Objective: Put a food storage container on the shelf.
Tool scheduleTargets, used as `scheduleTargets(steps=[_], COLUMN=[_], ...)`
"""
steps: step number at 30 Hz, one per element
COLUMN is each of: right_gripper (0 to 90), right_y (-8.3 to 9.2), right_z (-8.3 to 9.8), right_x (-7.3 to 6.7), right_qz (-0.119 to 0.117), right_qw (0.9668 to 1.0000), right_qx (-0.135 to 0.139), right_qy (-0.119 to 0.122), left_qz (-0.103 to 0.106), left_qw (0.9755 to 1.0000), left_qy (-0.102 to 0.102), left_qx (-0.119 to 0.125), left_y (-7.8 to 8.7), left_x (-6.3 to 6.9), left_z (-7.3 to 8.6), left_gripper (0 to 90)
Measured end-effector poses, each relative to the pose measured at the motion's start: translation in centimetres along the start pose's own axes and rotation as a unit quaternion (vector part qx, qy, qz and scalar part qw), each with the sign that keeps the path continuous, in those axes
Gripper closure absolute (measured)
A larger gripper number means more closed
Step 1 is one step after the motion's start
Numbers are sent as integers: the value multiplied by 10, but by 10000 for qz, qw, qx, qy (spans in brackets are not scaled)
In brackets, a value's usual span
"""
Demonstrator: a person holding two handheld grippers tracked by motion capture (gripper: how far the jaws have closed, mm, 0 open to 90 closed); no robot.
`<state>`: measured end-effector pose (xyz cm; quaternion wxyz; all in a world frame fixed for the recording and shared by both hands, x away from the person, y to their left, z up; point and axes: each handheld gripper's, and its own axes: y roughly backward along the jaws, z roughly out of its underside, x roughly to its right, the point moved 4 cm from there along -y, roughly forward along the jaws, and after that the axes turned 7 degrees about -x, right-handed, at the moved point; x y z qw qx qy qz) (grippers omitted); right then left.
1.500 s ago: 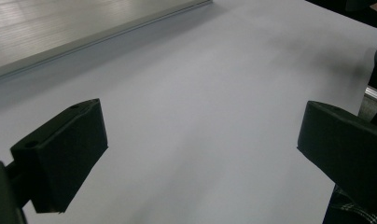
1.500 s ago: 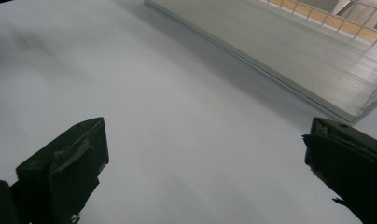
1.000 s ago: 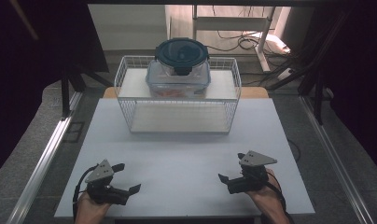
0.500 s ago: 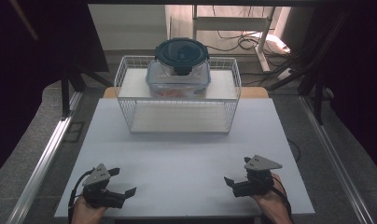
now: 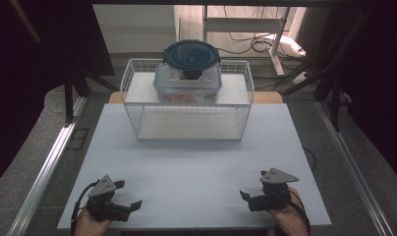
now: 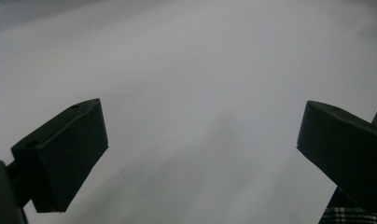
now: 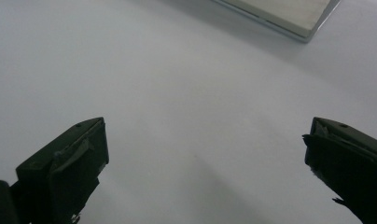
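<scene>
The white wire metal basket looks thin and coated; inside it, the clear plastic box with dark, perhaps glossy lid; below, a matt smooth white table.

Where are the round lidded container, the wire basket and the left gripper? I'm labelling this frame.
Round lidded container (image 5: 191, 57), high view: on its dark lid.
Wire basket (image 5: 186, 124), high view: on its front wall.
Left gripper (image 5: 129, 194), high view: midway between its open fingertips.

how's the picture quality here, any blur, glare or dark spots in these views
High view: the white table is evenly lit, the surroundings on both sides nearly black, with bright light behind the wire basket. Left gripper view: soft, the left gripper jaws dark and blurred, faint shadows on the table. Right gripper view: the right gripper equally soft; no glare.
</scene>
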<state>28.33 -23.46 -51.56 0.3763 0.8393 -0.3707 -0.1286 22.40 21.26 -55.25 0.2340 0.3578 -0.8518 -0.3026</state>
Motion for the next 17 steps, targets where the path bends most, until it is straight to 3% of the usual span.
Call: scheduleTargets(steps=[11,17], right_gripper=[0,0], right_y=[-11,-12], right_z=[13,13], right_x=[0,0], right_qz=[-29,-16], right_qw=[9994,9993], right_qx=[-337,-381], right_qy=[-55,-50], left_qz=[113,92], left_qw=[9996,9991], left_qy=[176,151], left_qx=[-179,-373], left_y=[-5,-10], left_x=[-5,-4], left_z=[5,7], left_gripper=[12,14])
